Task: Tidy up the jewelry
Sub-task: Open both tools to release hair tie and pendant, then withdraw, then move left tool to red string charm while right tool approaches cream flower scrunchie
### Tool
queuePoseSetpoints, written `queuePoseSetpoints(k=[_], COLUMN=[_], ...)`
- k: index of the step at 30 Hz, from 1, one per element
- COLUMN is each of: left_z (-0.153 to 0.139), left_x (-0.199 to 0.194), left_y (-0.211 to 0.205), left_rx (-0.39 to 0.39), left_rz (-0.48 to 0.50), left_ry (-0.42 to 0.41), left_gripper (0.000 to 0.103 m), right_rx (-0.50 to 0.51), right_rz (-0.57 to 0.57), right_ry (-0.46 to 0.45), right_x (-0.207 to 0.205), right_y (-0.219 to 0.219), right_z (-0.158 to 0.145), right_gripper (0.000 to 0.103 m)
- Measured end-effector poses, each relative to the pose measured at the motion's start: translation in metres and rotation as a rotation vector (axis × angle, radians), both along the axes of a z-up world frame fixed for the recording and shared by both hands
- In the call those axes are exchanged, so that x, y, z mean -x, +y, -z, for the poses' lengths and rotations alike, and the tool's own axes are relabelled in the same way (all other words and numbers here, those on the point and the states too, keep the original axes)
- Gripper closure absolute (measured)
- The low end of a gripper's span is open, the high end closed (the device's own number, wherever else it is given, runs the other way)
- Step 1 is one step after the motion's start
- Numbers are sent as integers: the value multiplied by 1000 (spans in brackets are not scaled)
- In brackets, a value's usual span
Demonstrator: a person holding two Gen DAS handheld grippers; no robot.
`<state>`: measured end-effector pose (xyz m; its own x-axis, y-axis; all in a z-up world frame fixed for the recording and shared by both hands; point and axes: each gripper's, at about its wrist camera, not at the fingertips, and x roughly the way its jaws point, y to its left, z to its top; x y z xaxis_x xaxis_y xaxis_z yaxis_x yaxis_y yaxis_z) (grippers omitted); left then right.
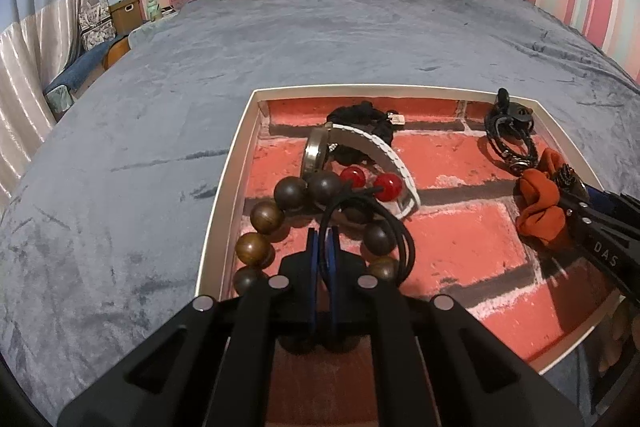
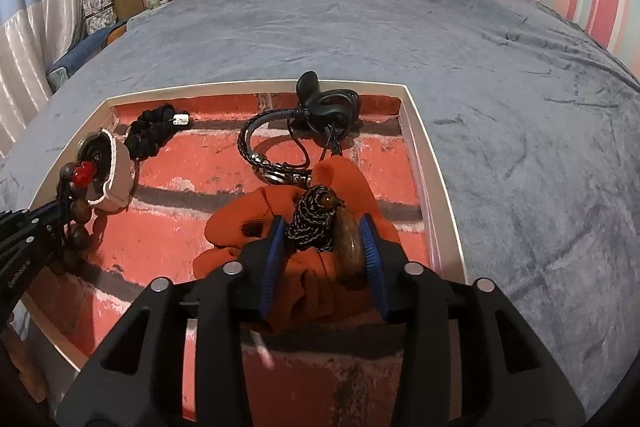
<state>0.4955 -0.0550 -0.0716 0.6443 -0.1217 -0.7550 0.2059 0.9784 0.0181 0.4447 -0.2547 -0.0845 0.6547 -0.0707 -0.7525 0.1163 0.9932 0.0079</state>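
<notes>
While "DAS" marks the right gripper (image 1: 576, 195), its fingers (image 2: 372, 247) pinch a brown bangle (image 2: 350, 247).

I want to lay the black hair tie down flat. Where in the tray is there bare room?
Bare brick floor lies mid-tray, between the white-strap watch and the orange scrunchie, running to the near rim. Crowded: the wooden bead bracelet at the left wall, the braided bracelet at the far right corner.

Left gripper (image 1: 323, 247): matte black angular linkage, 4 round silver pins, 2 blue ribbed pads (image 1: 331, 255); right gripper (image 2: 325, 241): same black frame, 4 silver pins, wider blue ribbed pads (image 2: 370, 247); white lettering "DAS" on its black body.
</notes>
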Motion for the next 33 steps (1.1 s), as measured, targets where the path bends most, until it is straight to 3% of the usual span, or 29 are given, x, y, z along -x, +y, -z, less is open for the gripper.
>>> queuePoseSetpoints(k=[7,10,11,12,14,19,21,26,33], left_z=[-8,-12,-14,-15,-22,-33,-39,-53,-56], left_x=[11,18,21,24,34,43,47,67,111], left_y=[3,5,5,5,6,9,12,24,33], left_rx=[12,28,29,24,2,22,31,46,69], left_rz=[0,10,9,5,-22,-20,-29,-61,-72], left_ry=[5,5,3,-6,-57,-58,-60,-80,-79], left_gripper=[97,96,85,60,38,38,27,17,15], right_rx=[1,21,18,17,21,11,-1,2,70], right_rz=[-6,-8,-12,-17,-23,-36,-38,-43,-32], right_ry=[-8,-25,-30,-32,-36,-84,-106,-117,-120], right_x=[9,15,17,19,22,36,46,70,118], right_y=[0,1,1,0,0,-5,-9,-21,-48], right_z=[-4,-9,-11,-13,-16,-37,-47,-60,-66], right_gripper=[54,41,39,39,37,19,4,4,4])
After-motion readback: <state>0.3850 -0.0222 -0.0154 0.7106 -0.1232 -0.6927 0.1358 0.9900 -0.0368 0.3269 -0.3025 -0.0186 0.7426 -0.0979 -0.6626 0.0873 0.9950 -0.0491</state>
